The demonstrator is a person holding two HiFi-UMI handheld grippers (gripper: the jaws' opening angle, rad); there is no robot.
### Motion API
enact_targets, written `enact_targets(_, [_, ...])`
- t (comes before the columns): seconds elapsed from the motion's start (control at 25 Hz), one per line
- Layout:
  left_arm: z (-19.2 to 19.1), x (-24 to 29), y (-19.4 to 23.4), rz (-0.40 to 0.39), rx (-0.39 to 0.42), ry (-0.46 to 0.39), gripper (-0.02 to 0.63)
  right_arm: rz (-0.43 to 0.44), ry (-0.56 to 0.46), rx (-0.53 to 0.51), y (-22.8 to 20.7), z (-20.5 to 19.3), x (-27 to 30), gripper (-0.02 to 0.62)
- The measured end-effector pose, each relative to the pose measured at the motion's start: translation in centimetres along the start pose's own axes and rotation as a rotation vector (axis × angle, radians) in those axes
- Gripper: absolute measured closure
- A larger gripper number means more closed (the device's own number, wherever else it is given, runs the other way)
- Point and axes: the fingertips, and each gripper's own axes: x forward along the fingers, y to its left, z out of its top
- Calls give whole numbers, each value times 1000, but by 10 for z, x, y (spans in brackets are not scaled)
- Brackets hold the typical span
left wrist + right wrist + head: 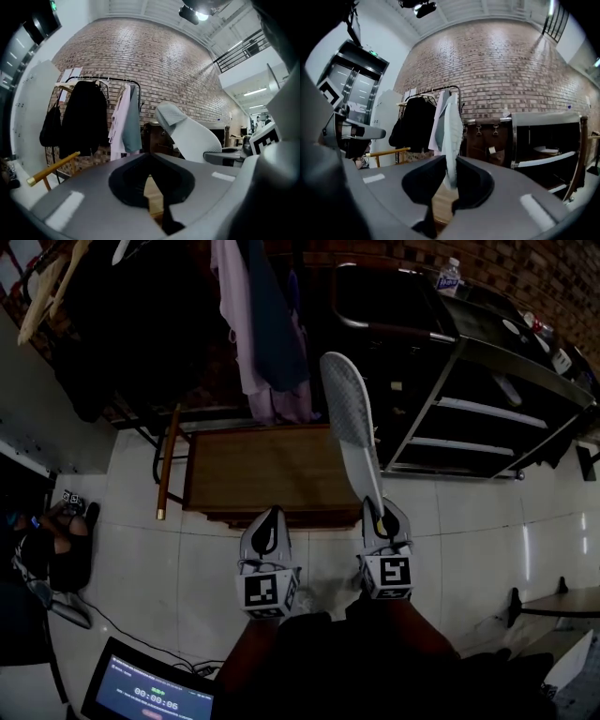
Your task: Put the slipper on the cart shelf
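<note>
Pinching the pale grey mesh slipper [352,418] by its heel end, the right gripper [382,514] is holding it lengthwise, pointing straight ahead. The black metal cart's shelf [473,407] is lying ahead-right. The left gripper [270,519], jaws pressed together and empty, is sitting farther off.

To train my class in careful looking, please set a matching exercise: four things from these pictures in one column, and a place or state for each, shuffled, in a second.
Things
1 flat pale grey slipper
2 left gripper
3 clear plastic bottle
4 low brown wooden table

Places and states
A on top of the black metal cart
B shut, nothing between its jaws
C on the white tiled floor
D clamped in the right gripper

Pairs: 1-D, 2-B, 3-A, 4-C
</note>
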Motion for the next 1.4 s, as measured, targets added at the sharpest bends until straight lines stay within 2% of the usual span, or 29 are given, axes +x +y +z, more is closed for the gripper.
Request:
enact_targets(0.32, [16, -4, -21, -36, 33, -57, 589, -11, -44, -64, -6, 19, -13, 546])
enact_targets(0.84, [31, 12, -44, -69, 49, -65, 589, -58, -37, -92, -37, 36, -27, 546])
enact_targets(1.12, [32, 45, -77, -84, 54, -65, 589, -91, -11, -104, -86, 30, -36, 546])
enact_targets(1.4, [28, 78, -136, -103, 64, -51, 589, -121, 72, -91, -161, -3, -55, 546])
